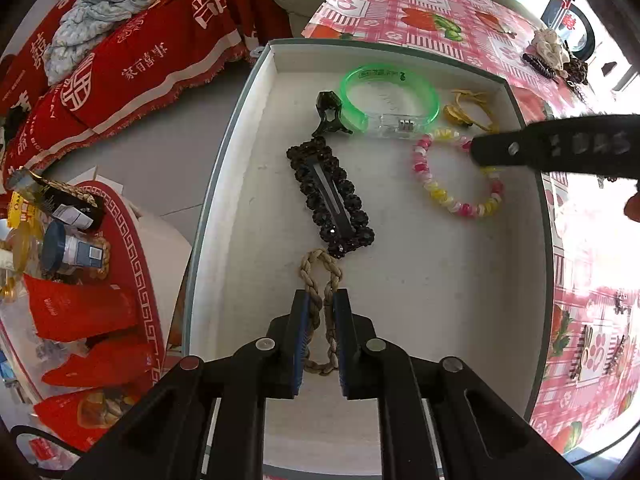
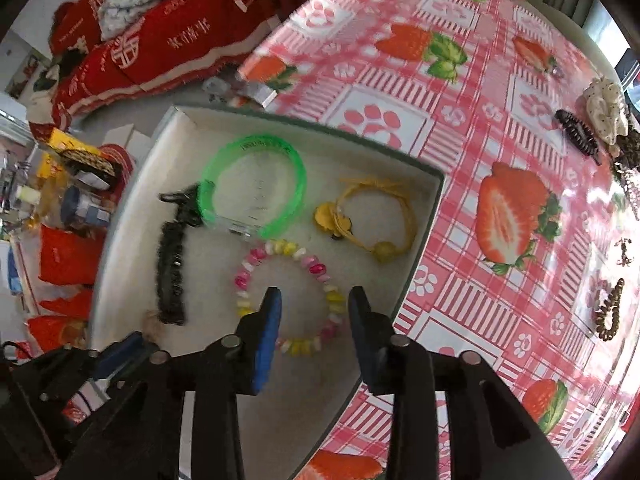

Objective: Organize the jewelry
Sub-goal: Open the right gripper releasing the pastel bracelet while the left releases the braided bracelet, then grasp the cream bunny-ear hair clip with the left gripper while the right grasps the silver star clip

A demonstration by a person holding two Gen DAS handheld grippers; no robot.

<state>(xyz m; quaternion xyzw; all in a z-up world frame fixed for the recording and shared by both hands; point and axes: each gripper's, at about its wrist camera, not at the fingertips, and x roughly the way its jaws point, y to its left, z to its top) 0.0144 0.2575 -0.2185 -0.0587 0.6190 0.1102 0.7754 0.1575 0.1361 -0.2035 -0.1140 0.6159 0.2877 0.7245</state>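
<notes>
A white box holds a green bangle, a black beaded clip, a black claw clip, a yellow cord bracelet and a pink-yellow bead bracelet. My left gripper is shut on a tan braided loop, low over the box floor. My right gripper is open and empty above the bead bracelet; its finger also shows in the left wrist view.
The box sits on a strawberry-pattern tablecloth. More hair pieces lie at the far right: a cream bow, a dark clip, a brown coil. A red tray of snacks stands left, off the table.
</notes>
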